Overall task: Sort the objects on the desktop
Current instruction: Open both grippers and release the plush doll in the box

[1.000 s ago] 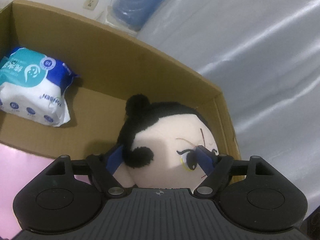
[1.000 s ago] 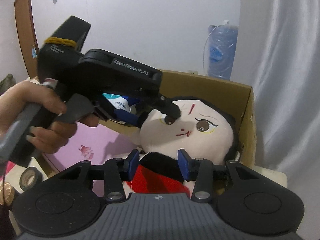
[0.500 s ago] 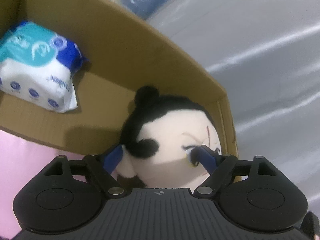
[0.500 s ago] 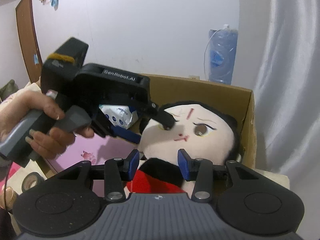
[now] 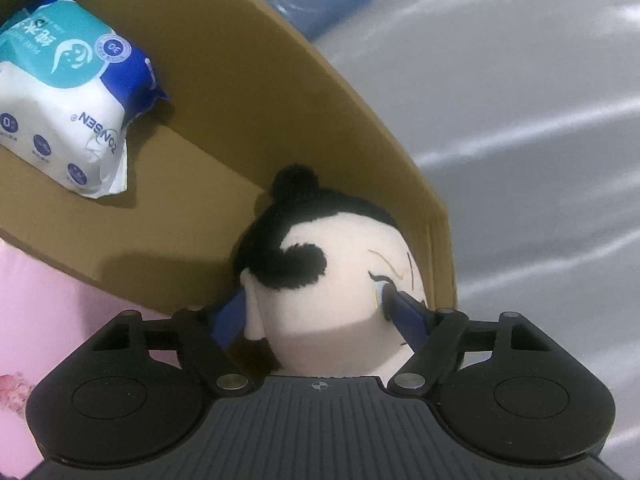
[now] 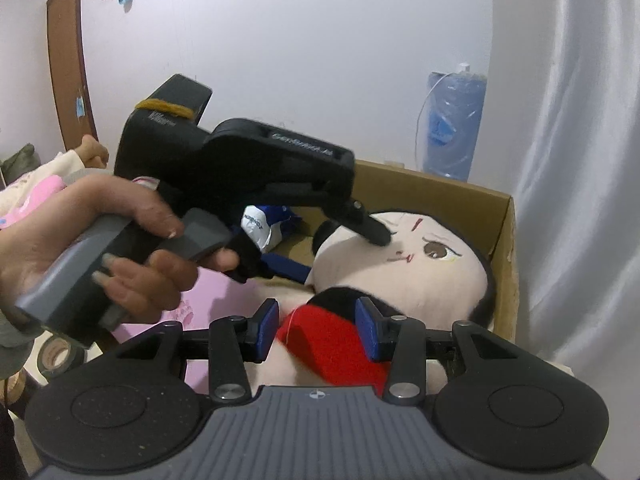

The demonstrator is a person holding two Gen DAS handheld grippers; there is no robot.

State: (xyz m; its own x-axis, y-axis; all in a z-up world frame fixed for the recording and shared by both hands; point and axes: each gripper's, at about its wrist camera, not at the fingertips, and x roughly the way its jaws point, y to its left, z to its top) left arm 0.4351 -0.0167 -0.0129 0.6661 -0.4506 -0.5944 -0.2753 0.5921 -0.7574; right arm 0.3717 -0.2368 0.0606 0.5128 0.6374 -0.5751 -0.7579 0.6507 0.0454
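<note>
Currently the soft plush doll with the cream face, black hair and red collar [image 6: 404, 276] lies head-first in the right end of the brown cardboard box [image 5: 256, 92]. Left gripper [image 5: 312, 314] is clamped on its head, jaws just closing; right gripper [image 6: 316, 322] pinches the red collar. A teal-and-white wipes pack [image 5: 68, 96] sits beyond, to the left. Step: depositing the doll. Next, likely: release both, withdraw upward.
</note>
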